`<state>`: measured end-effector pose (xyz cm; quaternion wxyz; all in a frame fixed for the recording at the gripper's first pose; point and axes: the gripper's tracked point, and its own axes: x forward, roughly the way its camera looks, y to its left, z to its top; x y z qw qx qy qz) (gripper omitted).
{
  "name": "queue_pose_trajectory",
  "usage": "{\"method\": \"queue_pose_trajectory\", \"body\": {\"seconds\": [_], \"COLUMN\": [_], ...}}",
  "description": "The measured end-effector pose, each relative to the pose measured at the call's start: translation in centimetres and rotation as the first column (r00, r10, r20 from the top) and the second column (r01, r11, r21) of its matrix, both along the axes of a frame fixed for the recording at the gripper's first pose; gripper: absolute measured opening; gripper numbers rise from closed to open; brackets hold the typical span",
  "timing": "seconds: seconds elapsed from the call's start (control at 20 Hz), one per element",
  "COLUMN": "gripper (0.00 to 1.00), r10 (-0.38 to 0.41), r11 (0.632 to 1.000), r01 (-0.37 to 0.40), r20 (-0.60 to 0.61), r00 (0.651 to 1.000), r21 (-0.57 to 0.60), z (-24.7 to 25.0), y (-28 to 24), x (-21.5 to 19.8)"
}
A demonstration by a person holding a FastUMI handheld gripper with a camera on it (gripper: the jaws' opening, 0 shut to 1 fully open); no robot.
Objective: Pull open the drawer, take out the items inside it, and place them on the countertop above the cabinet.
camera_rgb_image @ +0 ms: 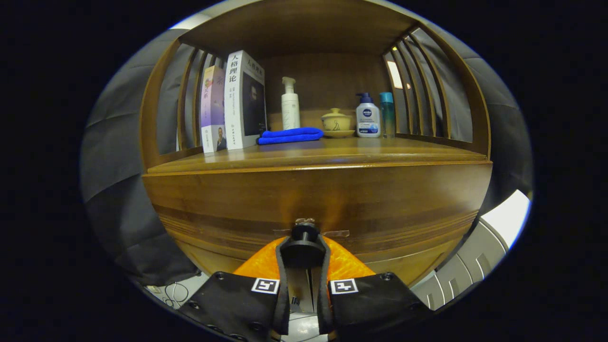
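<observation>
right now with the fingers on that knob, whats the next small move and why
Probably a straight pull back toward the person. The gripper looks shut on the drawer knob, both fingers pressing its sides, and the drawer front sits flush under the countertop, so nothing inside is reachable yet.

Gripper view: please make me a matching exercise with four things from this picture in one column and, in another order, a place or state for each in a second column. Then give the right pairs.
Things:
1. gripper
2. blue cloth
3. books
4. lidded cup

Places or states:
A. standing upright at the left of the countertop
B. on a saucer, between two pump bottles
C. lying folded in front of the white pump bottle
D. fingers closed on the drawer knob

Pairs: 1-D, 2-C, 3-A, 4-B
</observation>
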<state>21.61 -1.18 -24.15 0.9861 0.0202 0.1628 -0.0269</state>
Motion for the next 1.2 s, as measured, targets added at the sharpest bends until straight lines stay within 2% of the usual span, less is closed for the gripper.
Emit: {"method": "queue_pose_trajectory", "body": {"seconds": [0.4,1.2], "gripper": [0.25,0.25], "r10": [0.02,0.034], "r11": [1.0,0.999], "r01": [-0.02,-0.035], "r20": [-0.007,-0.017], "r00": [1.0,0.999], "r21": [-0.011,-0.012], "z": [-0.1,-0.6], "y": [0.0,1.2], "x": [-1.9,-13.0]}}
